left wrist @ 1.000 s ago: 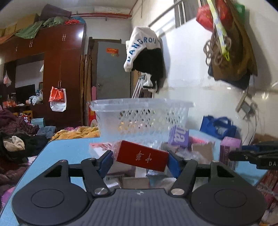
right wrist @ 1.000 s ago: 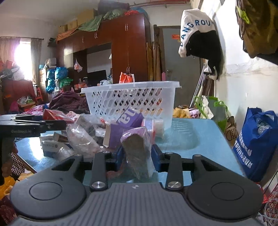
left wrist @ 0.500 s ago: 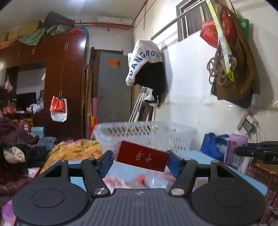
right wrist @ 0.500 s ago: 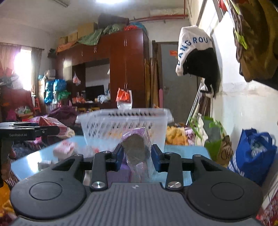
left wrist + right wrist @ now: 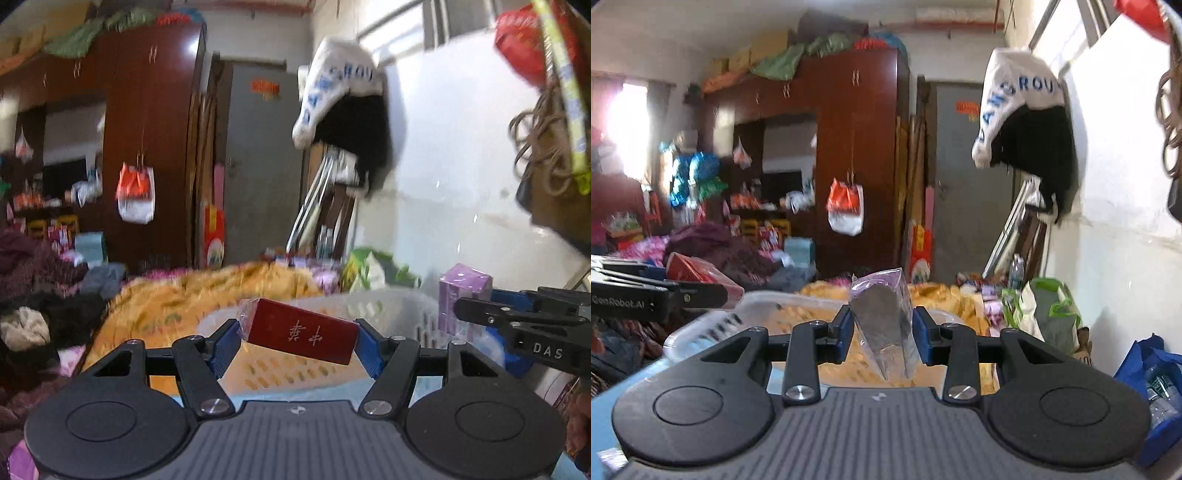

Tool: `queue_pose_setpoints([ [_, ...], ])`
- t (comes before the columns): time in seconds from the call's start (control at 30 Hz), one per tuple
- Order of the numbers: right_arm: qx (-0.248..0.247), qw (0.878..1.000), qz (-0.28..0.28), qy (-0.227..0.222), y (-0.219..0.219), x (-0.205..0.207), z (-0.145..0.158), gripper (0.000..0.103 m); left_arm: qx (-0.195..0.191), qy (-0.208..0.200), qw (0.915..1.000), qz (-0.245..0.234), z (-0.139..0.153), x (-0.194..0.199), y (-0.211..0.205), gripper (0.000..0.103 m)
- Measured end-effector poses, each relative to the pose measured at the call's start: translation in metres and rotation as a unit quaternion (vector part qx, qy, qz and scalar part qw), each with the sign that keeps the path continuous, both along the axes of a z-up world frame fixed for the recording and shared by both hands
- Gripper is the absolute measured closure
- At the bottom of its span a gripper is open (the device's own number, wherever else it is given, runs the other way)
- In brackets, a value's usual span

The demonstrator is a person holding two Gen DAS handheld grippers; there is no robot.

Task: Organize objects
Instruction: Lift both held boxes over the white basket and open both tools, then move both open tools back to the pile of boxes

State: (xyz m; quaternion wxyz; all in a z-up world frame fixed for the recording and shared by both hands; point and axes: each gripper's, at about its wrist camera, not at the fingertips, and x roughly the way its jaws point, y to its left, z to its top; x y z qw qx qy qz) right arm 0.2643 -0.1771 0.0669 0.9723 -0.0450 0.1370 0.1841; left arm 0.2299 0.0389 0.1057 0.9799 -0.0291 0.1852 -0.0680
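both grippers carry items above the white basket

the left gripper pinches a red box between its blue fingers, the right gripper pinches a clear bag of grey contents; both hang over the white plastic basket on the blue surface, whose inside looks blurred.

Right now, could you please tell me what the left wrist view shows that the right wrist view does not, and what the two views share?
Only the left wrist view shows the red box face-on, with its gold characters, clamped across the left gripper, and the purple face of the pack in the right gripper.

Only the right wrist view shows that pack as a clear-wrapped packet with grey contents, plus the blue bag by the wall.

Both show the white basket just ahead and below, and the dark wardrobe behind.
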Motion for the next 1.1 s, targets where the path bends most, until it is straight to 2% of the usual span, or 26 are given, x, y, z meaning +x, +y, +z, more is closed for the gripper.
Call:
queue_pose_setpoints([
  [0.1, 0.002, 1.000, 0.011, 0.001, 0.004, -0.001, -0.007, 0.063, 0.009, -0.002, 0.9999, -0.007, -0.010, 0.006, 0.001, 0.033],
  [0.13, 0.004, 1.000, 0.017, 0.000, 0.003, -0.002, -0.008, 0.054, 0.018, -0.024, 0.9996, 0.000, -0.012, 0.003, 0.000, 0.029],
  [0.17, 0.006, 1.000, 0.019, -0.002, 0.003, -0.007, -0.008, 0.042, 0.025, -0.037, 0.9990, 0.010, -0.013, 0.000, -0.001, 0.009],
  [0.2, 0.007, 1.000, 0.014, -0.008, 0.002, -0.012, -0.007, 0.013, 0.028, -0.043, 0.9985, 0.018, -0.014, -0.003, 0.000, 0.000],
  [0.23, 0.007, 1.000, 0.008, -0.020, 0.000, -0.018, -0.006, 0.000, 0.025, -0.046, 0.9984, 0.020, -0.015, -0.005, 0.001, 0.000],
  [0.3, 0.016, 0.999, 0.007, -0.038, -0.006, -0.034, -0.004, 0.000, 0.018, -0.042, 0.9988, 0.018, -0.016, -0.008, 0.004, 0.000],
  [0.37, 0.048, 0.998, 0.013, -0.044, -0.019, -0.047, 0.000, 0.000, 0.026, -0.028, 0.9988, 0.030, -0.020, -0.013, 0.008, 0.000],
  [0.47, 0.065, 0.998, 0.004, -0.008, -0.033, -0.067, -0.007, 0.000, 0.042, -0.005, 0.9987, 0.029, -0.026, -0.029, 0.015, 0.001],
  [0.57, 0.061, 0.997, -0.010, 0.036, -0.045, -0.098, -0.026, 0.000, 0.041, -0.026, 0.9987, 0.017, -0.027, -0.067, 0.029, 0.003],
  [0.63, 0.061, 0.998, -0.004, 0.031, -0.052, -0.123, -0.039, 0.000, 0.034, -0.054, 0.9976, 0.028, -0.033, -0.099, 0.040, 0.003],
  [0.77, 0.072, 0.997, 0.003, 0.008, -0.063, -0.171, -0.066, 0.000, 0.005, -0.061, 0.9980, 0.014, -0.053, -0.143, 0.058, 0.004],
  [0.87, 0.076, 0.997, 0.020, -0.001, -0.058, -0.175, -0.075, 0.000, -0.023, -0.047, 0.9986, 0.000, -0.073, -0.160, 0.065, 0.008],
  [0.97, 0.057, 0.998, 0.018, 0.011, -0.041, -0.162, -0.075, 0.000, -0.019, -0.035, 0.9992, 0.008, -0.093, -0.168, 0.063, 0.009],
  [1.1, 0.070, 0.996, 0.041, 0.042, -0.029, -0.148, -0.080, 0.000, -0.009, -0.015, 0.9998, -0.008, -0.101, -0.156, 0.054, 0.009],
])
